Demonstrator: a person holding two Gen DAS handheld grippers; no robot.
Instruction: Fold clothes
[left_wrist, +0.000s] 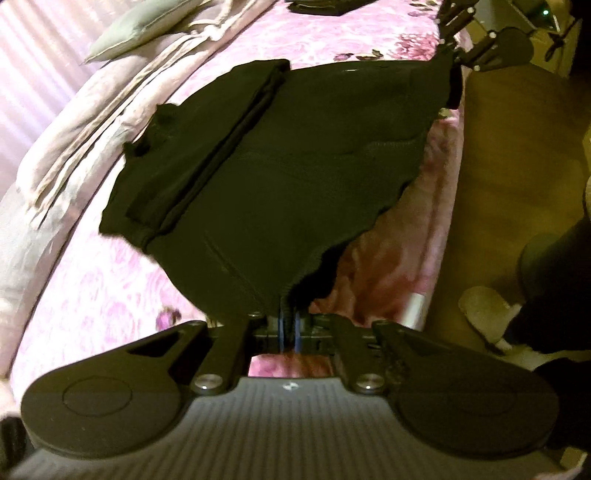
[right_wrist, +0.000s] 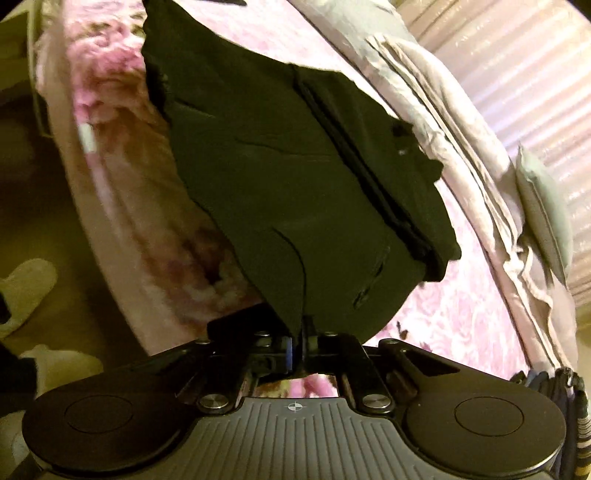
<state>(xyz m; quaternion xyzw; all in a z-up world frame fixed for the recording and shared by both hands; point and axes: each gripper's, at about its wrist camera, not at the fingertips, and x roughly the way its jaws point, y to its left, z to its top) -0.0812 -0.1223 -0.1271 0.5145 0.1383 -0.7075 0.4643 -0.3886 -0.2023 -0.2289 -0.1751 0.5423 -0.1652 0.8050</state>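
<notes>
One black garment (left_wrist: 280, 177), two tongs, left tongs (left_wrist: 289, 328) and right tongs (right_wrist: 298, 345) each clamping its edge, one floral bed (left_wrist: 110, 291)

The black garment (left_wrist: 280, 177) covers the bed's near edge. Open pink bedspread (left_wrist: 92, 288) lies beside it. A bunched quilt (right_wrist: 480, 177) and pillow (right_wrist: 543, 206) block the far side.

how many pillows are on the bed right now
1. A grey-green pillow lies on the rumpled pale quilt at the far side of the bed, beyond the black garment. Others may lie outside both views.
</notes>
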